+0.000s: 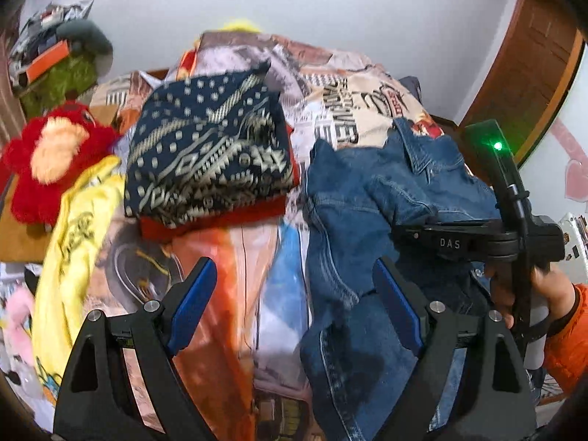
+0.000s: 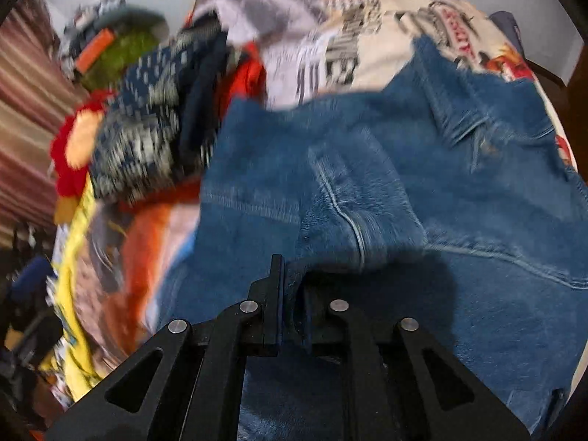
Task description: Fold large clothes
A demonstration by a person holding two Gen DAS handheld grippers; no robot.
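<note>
We've got a blue denim jacket [image 1: 352, 198] rumpled on the bed, collar up at 12 o'clock, one fold pinched up at 6 o'clock in the right wrist view, stitching showing.

printed bed [image 1: 253, 242] bears denim jacket [image 1: 352, 198], folded sweater [image 1: 209, 154].

Matt blue denim jacket [image 2: 367, 169], visible stitching
</note>
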